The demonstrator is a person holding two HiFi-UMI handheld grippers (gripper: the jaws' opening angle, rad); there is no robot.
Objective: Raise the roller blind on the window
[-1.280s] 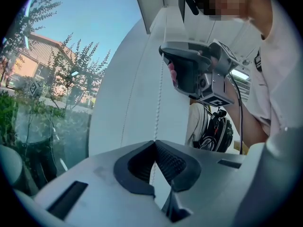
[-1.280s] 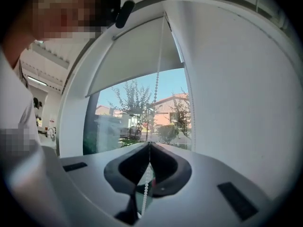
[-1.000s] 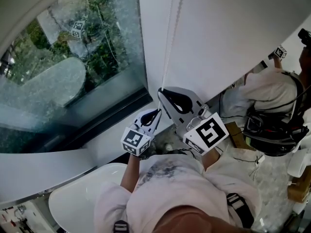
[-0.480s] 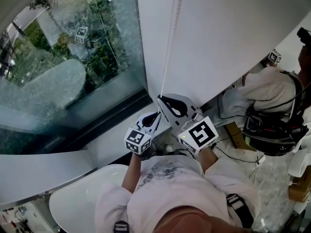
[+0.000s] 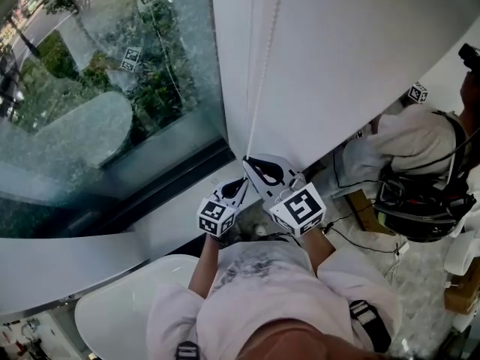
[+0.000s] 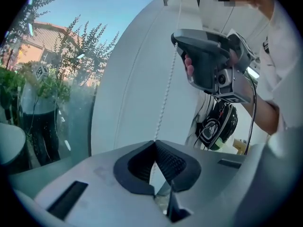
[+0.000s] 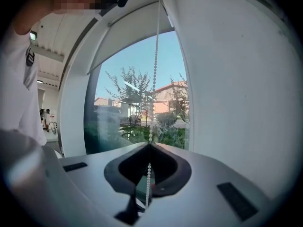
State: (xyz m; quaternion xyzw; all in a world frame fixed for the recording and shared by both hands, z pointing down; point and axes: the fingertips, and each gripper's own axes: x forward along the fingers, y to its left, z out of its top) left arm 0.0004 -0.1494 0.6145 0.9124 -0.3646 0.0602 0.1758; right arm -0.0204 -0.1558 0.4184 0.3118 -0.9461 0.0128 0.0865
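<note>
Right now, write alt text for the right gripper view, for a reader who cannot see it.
The right gripper is shut on a white beaded pull chain that runs up to the top of a window. A white roller blind covers only the window's upper part; below it, trees, a building and blue sky show through.

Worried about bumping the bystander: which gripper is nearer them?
Right. The right gripper is on the bystander's side; the left gripper is beyond it, toward the window; both clamp the chain.
</note>
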